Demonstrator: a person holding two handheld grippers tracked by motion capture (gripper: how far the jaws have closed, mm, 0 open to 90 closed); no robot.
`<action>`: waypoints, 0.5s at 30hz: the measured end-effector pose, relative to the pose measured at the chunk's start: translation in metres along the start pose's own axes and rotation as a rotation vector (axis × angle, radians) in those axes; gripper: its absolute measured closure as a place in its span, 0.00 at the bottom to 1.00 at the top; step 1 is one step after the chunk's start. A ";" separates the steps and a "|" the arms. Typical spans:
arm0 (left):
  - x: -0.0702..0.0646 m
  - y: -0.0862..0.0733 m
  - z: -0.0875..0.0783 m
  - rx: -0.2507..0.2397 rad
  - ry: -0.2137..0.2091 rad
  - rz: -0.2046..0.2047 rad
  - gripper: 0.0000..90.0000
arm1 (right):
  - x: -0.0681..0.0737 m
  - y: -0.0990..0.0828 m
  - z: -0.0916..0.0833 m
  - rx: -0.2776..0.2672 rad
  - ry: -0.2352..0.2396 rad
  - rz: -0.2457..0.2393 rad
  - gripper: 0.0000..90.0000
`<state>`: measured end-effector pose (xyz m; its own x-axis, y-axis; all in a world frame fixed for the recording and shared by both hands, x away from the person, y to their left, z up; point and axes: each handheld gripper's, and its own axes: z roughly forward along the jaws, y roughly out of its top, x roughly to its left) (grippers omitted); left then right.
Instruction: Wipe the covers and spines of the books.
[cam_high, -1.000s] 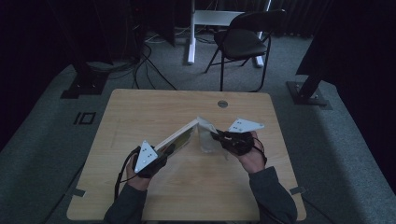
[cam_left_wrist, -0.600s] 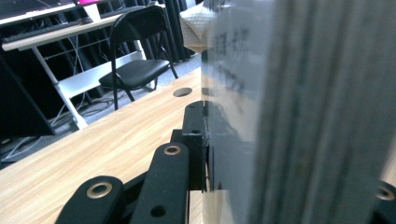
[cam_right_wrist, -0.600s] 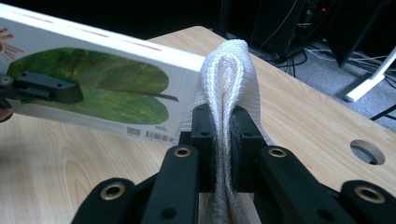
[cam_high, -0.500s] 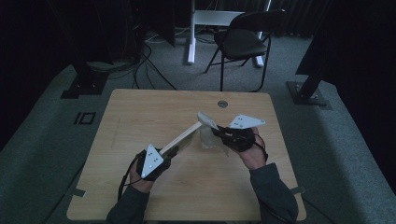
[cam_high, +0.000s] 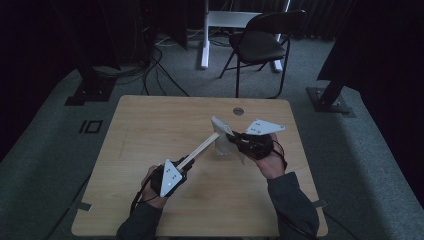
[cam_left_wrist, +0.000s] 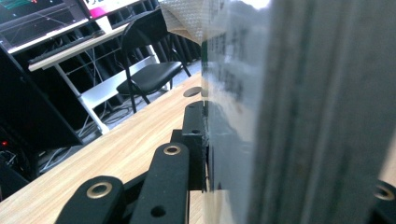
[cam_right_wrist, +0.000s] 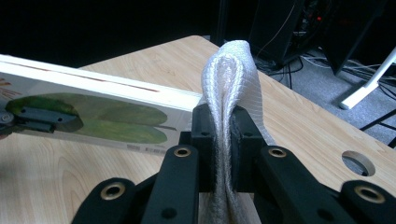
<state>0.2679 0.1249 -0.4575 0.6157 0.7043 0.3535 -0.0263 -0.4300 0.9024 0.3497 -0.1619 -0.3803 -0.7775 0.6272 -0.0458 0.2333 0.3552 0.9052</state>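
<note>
Above the middle of the wooden table (cam_high: 150, 130), we see a person holding a flat book (cam_high: 200, 149) in the air between two grippers. The left gripper (cam_high: 181, 169), at the near left, is clamped on the near end of the book; in the left gripper view the book's grey edge (cam_left_wrist: 289, 116) stands pressed against the black pad (cam_left_wrist: 194, 140), filling the space between the jaws. The book slants away to the far right, where its far end meets a white mesh bag (cam_high: 223, 140). The right gripper (cam_high: 235, 139), at the right, is closed tight on a fold of this bag; in the right gripper view the mesh (cam_right_wrist: 229, 93) rises as a loop squeezed between the two pads (cam_right_wrist: 204, 135), with the book's green-printed cover (cam_right_wrist: 93, 112) just to the left of them, touching the bag. A folding chair (cam_high: 260, 45) stands on the floor beyond the table's far edge.
</note>
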 end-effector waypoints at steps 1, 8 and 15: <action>-0.001 0.000 0.000 0.001 0.004 0.006 0.86 | 0.001 0.000 0.000 -0.002 0.001 0.003 0.92; -0.004 0.000 0.001 0.003 0.014 0.031 0.86 | 0.002 0.005 0.002 -0.004 0.004 -0.010 0.92; -0.005 0.000 0.001 0.007 0.017 0.040 0.86 | 0.002 0.008 0.001 -0.004 0.002 -0.014 0.92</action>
<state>0.2656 0.1202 -0.4597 0.6004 0.6962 0.3935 -0.0450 -0.4619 0.8858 0.3507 -0.1574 -0.3734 -0.7817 0.6209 -0.0581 0.2198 0.3616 0.9061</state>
